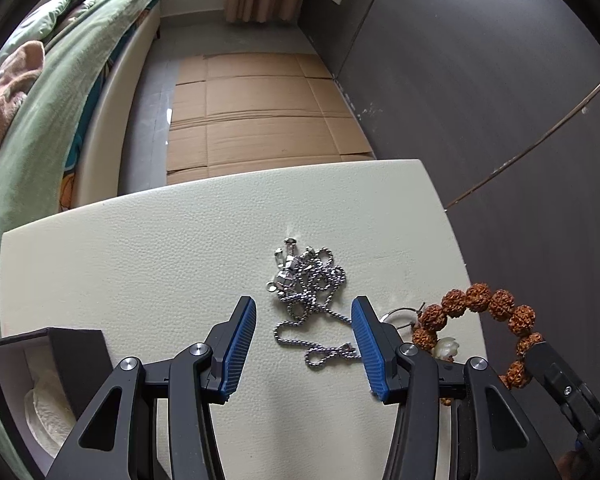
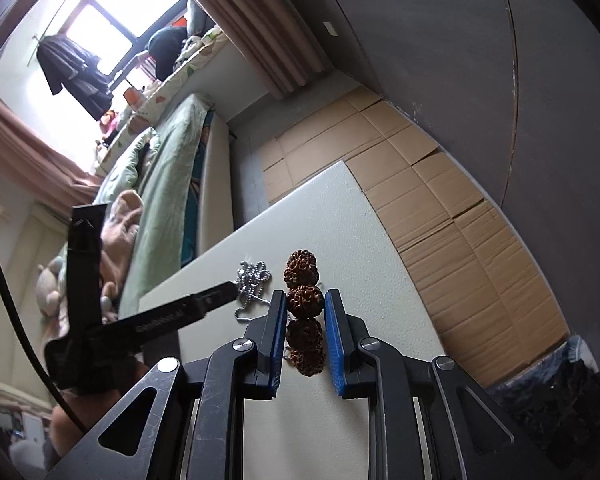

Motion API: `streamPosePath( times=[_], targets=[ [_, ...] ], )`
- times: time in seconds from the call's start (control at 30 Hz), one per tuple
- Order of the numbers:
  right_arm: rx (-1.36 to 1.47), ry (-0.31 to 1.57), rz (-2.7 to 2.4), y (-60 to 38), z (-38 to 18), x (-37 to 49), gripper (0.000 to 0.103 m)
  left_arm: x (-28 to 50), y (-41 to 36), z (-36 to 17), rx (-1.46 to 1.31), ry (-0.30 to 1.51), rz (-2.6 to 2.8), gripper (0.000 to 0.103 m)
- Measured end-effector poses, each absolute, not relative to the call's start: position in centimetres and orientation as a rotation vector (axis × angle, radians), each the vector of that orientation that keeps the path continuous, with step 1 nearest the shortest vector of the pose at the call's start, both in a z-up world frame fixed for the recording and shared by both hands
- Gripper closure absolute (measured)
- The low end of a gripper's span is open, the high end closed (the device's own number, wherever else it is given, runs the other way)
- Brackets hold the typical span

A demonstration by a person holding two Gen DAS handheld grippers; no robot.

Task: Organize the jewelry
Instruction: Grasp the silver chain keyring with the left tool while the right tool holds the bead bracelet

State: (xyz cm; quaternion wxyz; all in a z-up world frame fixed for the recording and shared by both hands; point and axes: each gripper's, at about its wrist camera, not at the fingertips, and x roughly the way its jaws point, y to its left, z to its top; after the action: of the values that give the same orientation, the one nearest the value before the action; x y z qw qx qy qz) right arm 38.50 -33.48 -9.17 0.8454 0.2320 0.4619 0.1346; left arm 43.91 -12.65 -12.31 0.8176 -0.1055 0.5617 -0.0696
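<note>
Left wrist view first: the left tongs (image 1: 304,328) are spread wide at lower centre, blue pads well apart and gripping nothing, poised over the cream desk (image 1: 140,260). Between and just beyond the pads lies the silver chain necklace (image 1: 312,284), bunched in a tangle at mid-frame with one loop trailing down toward the right pad. At lower right, the brown bead bracelet (image 1: 484,320) curves in an arc near the desk's right edge, with a small white charm at its lower left end, and the black body of the right tongs (image 1: 564,384) reaches in at the bracelet's far right side. In the lower left corner sits an open black jewelry box (image 1: 60,356) with a pale lining. Brown cardboard (image 1: 260,112) covers the floor beyond the desk, and a bed with green bedding (image 1: 40,128) runs up the left side. Now the right wrist view: the right tongs (image 2: 305,308) are closed on the brown bead bracelet (image 2: 303,312), beads stacked in a column between the blue pads at centre. The necklace (image 2: 252,280) shows just left of the beads on the desk, with the left tongs (image 2: 188,312) reaching in from the left.
</note>
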Motion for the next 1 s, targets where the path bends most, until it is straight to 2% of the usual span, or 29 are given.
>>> streamPosePath(
  times=[0.27,0.6,0.63,0.67,0.73,1.0],
  targets=[
    [0.590,0.914,0.381,-34.1,-8.0,37.7,0.083,44.2,-13.3,-12.7,-0.230,1.197,-0.166,0.051],
    [0.615,0.894,0.370,-34.2,-7.8,37.6,0.083,44.8,-15.5,-14.7,-0.057,1.153,-0.090,0.052],
    [0.616,0.894,0.365,-34.4,-7.9,37.6,0.083,44.8,-15.6,-14.7,-0.041,1.151,-0.081,0.059],
    [0.619,0.895,0.360,-34.4,-7.9,37.6,0.083,44.7,-15.6,-14.7,-0.029,1.144,-0.064,0.076],
    [0.622,0.896,0.350,-34.6,-7.8,37.4,0.083,44.6,-15.1,-14.6,-0.059,1.155,-0.075,0.093],
    [0.632,0.924,0.306,-34.8,-8.1,37.5,0.083,42.9,-13.6,-12.6,-0.145,1.149,-0.140,0.094]
  ],
)
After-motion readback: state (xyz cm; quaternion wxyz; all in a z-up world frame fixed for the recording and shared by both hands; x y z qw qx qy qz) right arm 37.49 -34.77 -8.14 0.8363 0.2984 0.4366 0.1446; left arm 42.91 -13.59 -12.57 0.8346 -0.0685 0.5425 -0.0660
